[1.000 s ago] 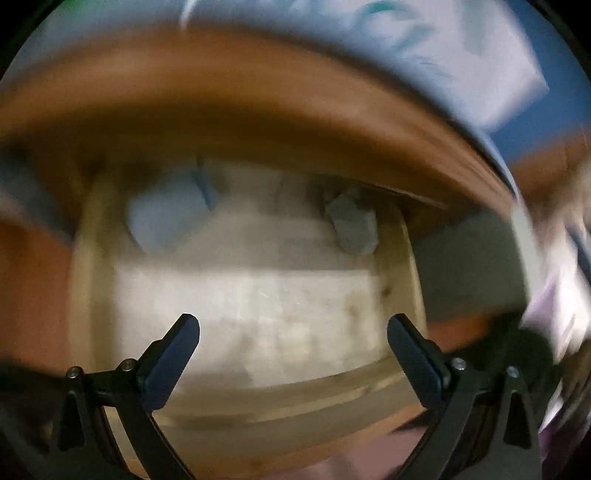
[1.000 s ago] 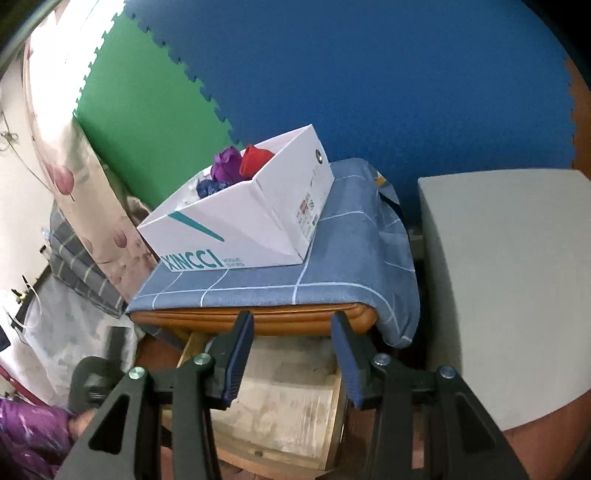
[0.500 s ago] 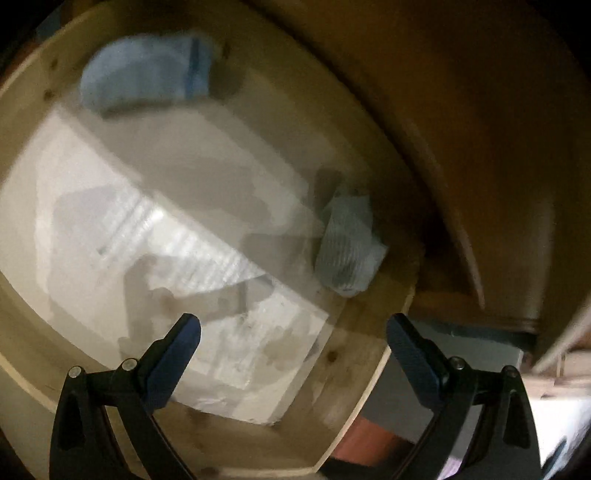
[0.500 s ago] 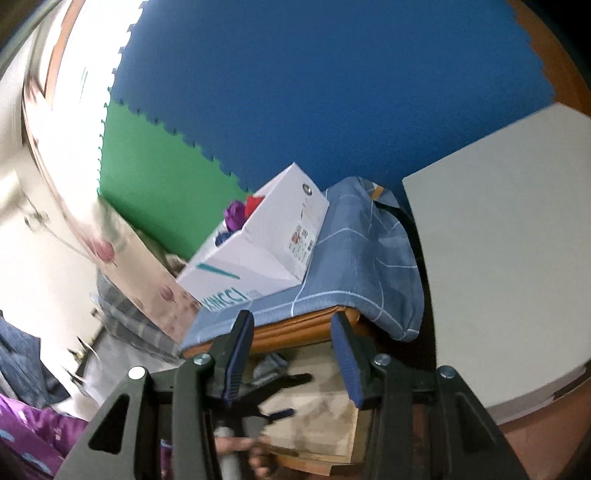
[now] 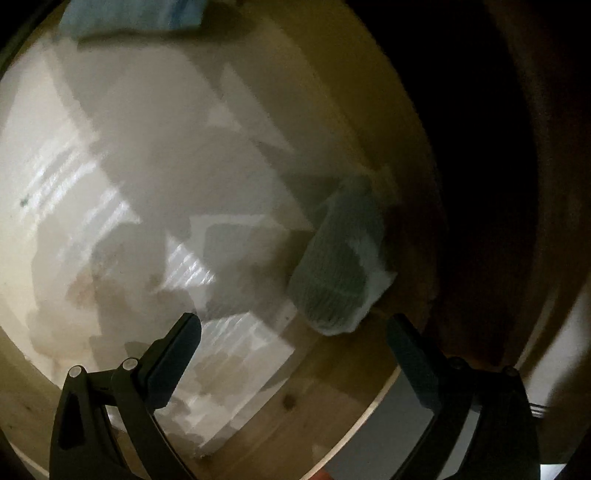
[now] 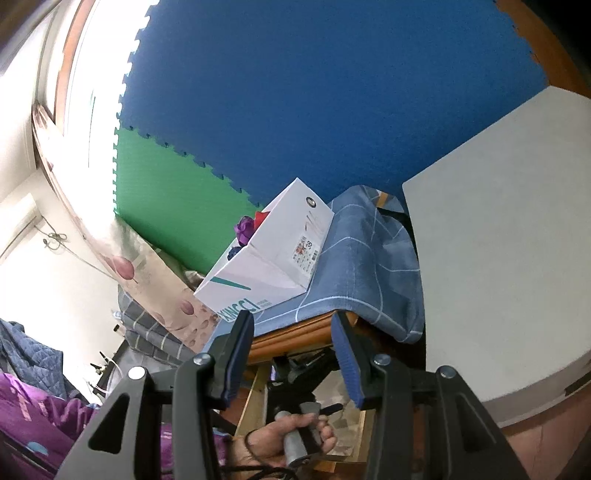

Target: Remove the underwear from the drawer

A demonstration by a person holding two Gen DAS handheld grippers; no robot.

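Observation:
In the left wrist view I look down into the open wooden drawer (image 5: 332, 391) with its white liner. A folded grey-green striped underwear (image 5: 340, 266) lies against the drawer's right wall. My left gripper (image 5: 295, 343) is open, and the underwear sits just ahead of the gap, nearer the right finger (image 5: 406, 354). A light blue folded piece (image 5: 129, 14) lies at the far top edge. In the right wrist view my right gripper (image 6: 293, 354) hovers above the drawer (image 6: 255, 398), open with nothing between its blue pads. Below it a hand (image 6: 273, 443) holds the left gripper's handle.
A white shoe box (image 6: 266, 266) with coloured cloth items stands on a blue checked cloth (image 6: 369, 266) on the wooden cabinet top (image 6: 295, 336). A grey slab (image 6: 498, 258) is on the right. Blue and green foam mats (image 6: 295, 92) cover the wall. The cabinet's dark underside overhangs the drawer's right side.
The left gripper has dropped into the drawer and rolled, so the striped underwear is now larger and near its right finger. The right gripper's view has tilted, and the hand holding the left gripper has entered it.

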